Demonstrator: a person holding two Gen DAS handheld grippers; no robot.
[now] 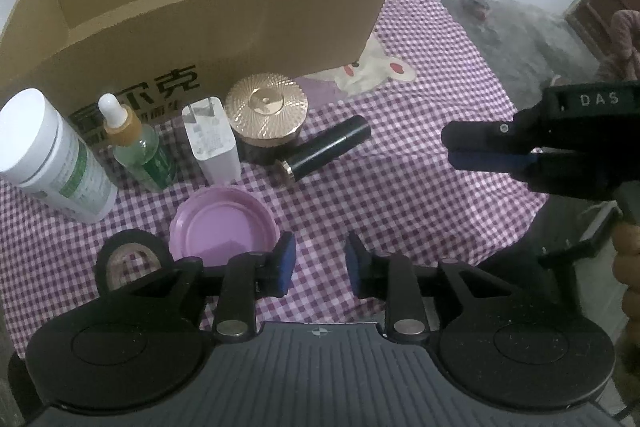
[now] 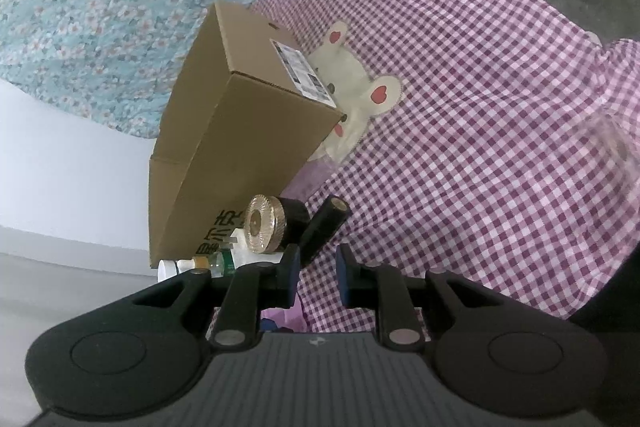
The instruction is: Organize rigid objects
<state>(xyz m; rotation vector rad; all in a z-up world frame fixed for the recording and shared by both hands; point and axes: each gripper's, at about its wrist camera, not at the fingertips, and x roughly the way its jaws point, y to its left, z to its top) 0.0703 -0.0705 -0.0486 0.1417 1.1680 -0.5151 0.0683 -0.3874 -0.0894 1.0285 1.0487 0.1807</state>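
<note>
Left claw (image 1: 320,263) parted, empty; only its view shows purple lid (image 1: 224,223); right claw (image 2: 318,273) parted.

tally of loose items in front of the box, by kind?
Bottles: 2 (white bottle, dropper bottle)
Charger: 1
Jar: 1
Black tube: 1
Purple lid: 1
Tape roll: 1
Total: 7

Purple-checked tablecloth (image 1: 420,163), brown cardboard box (image 1: 224,23), lilac lid (image 1: 222,223), gold-topped jar (image 1: 266,109).

The checked surface (image 1: 400,155) carries a cardboard box (image 1: 224,19) at twelve o'clock, bottles, charger, jar, tube, lid and tape before it.
</note>
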